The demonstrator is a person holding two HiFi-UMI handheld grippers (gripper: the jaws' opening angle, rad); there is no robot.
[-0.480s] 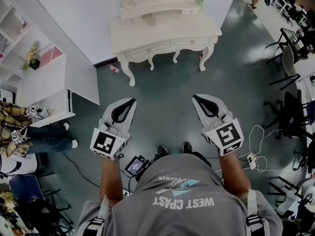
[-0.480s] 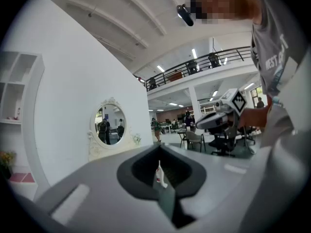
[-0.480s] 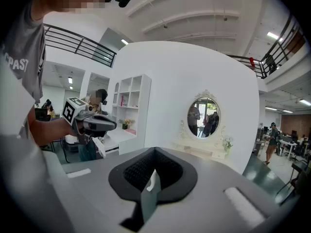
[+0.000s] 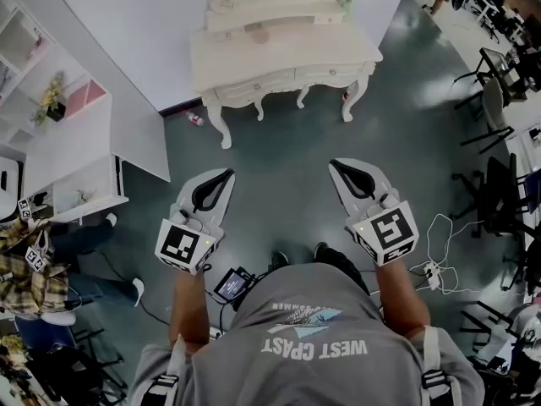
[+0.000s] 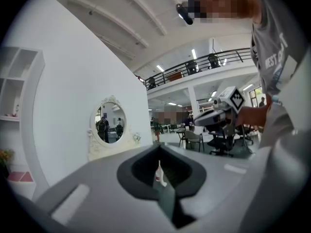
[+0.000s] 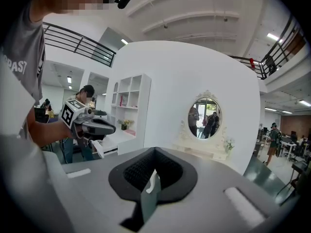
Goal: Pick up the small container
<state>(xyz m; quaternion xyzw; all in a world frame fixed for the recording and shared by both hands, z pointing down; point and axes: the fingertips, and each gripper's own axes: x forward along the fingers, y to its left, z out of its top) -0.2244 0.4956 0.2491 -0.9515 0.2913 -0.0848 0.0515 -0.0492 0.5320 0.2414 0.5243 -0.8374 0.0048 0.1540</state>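
Observation:
I stand on a grey floor facing a cream dressing table (image 4: pixel 279 53) with an oval mirror (image 5: pixel 110 123). A small tan object (image 4: pixel 258 34) lies on its top; it is too small to identify. A small red and white item (image 4: pixel 195 119) lies on the floor by the table's left leg. My left gripper (image 4: pixel 228 172) and right gripper (image 4: pixel 332 164) hang side by side at waist height, well short of the table, both shut and holding nothing. Each gripper view looks past its own closed tips (image 5: pixel 159 149) (image 6: pixel 154 149) toward the mirror (image 6: pixel 204 118).
A white shelf unit (image 4: pixel 76 142) stands at the left, with a person in a plaid shirt (image 4: pixel 34 269) beside it. Office chairs (image 4: pixel 499 100) and floor cables (image 4: pixel 435 260) are at the right. A small screen device (image 4: pixel 232 284) lies by my feet.
The person in plaid at the left has shifted toward the lower left. My feet have moved slightly. Both grippers stay almost where they were.

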